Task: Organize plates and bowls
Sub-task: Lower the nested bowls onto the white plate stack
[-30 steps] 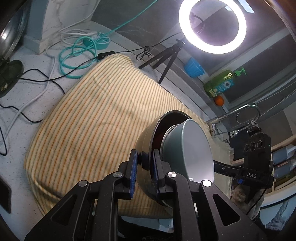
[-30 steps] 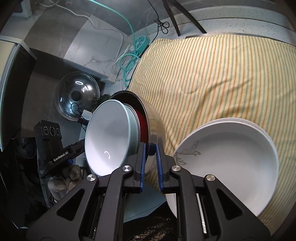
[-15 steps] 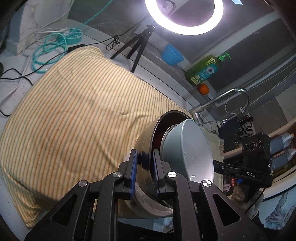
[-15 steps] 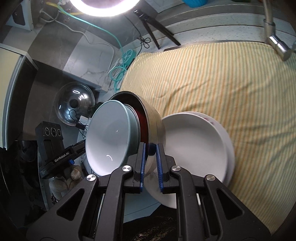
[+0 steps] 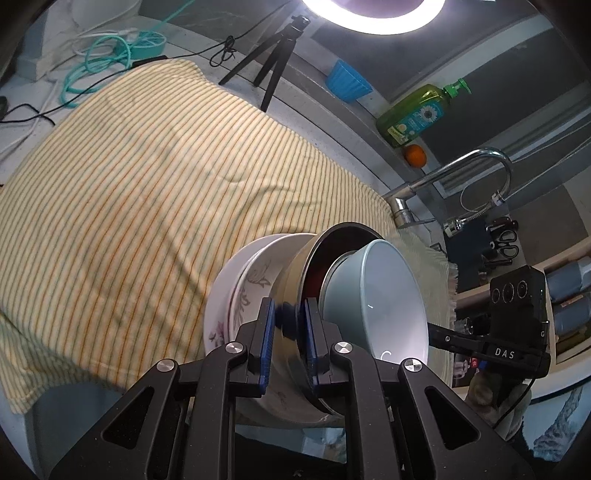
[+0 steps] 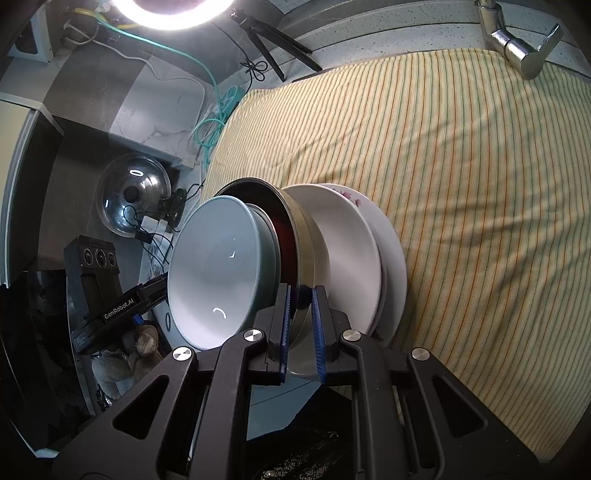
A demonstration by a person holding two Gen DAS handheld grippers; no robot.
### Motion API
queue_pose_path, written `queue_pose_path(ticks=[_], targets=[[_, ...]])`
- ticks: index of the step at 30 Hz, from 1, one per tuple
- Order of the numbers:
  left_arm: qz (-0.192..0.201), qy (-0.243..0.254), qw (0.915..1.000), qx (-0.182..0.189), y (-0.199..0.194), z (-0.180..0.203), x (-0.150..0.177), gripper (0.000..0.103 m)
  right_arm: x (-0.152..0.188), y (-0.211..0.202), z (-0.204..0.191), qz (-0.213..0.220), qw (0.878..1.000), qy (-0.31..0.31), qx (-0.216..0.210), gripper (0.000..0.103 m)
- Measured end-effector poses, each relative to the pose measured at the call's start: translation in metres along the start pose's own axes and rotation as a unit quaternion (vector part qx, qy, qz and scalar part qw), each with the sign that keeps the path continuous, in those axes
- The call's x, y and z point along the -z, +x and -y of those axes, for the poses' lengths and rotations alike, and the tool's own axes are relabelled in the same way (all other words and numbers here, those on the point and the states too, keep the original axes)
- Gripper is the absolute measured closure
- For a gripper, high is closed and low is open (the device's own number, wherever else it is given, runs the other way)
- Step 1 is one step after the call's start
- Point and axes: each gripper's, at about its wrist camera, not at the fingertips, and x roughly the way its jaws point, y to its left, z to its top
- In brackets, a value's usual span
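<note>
Both grippers pitch steeply down toward the counter, each from an opposite side of the same stack of bowls. Left gripper [image 5: 289, 334]: its blue pads [image 5: 266, 334] are pressed together on the near rim of the metal bowl [image 5: 295, 280], one pad outside the wall, the other inside. Right gripper [image 6: 300, 325]: likewise pinching the rim of the metal bowl [image 6: 304, 236], wall caught between the two pads [image 6: 318, 325]. A pale blue bowl [image 5: 384, 295] is nested inside the metal bowl, mouth facing away from the cloth; in the right wrist view the blue bowl [image 6: 218, 273] sits left of the metal one. Something dark red shows between the two; what it is cannot be told. The metal bowl's base sits against a stack of white plates [image 5: 236, 288], the one with a floral print being visible at the edge. In the right view the white plates [image 6: 354, 251] lie right of the metal bowl, on the striped yellow cloth [image 6: 461, 184]. Whether the bowl's base touches the top plate or hangs just above it cannot be told. The opposite gripper's black body [image 5: 517, 317] shows at the right of the left view, a gloved hand [image 5: 495, 402] below it. Far side: faucet [image 5: 450, 184], green soap bottle [image 5: 417, 118], ring light [image 5: 373, 18] on a tripod [image 5: 273, 62].
</note>
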Motion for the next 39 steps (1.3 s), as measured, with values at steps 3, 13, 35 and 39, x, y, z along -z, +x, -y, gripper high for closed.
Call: queue_pose_path(ticks=[3, 13, 35, 39], targets=[[0.000, -0.003, 1.0000, -0.008, 0.003, 0.000, 0.004, 0.091, 0.001, 0.002, 0.002, -0.005, 1.000, -0.004, 0.000, 0.090], [0.016, -0.004, 0.9995, -0.026, 0.005, 0.004, 0.013, 0.089, 0.002, 0.002, 0.007, -0.007, 1.000, -0.024, -0.001, 0.090], [0.019, 0.105, 0.9924, -0.062, -0.030, 0.014, 0.015, 0.053, 0.032, -0.037, -0.008, 0.104, 0.991, 0.002, 0.089, 0.048], [0.027, 0.145, 0.9862, -0.074, -0.041, 0.026, 0.025, 0.051, 0.048, -0.046, -0.025, 0.138, 0.984, -0.009, 0.116, 0.033]])
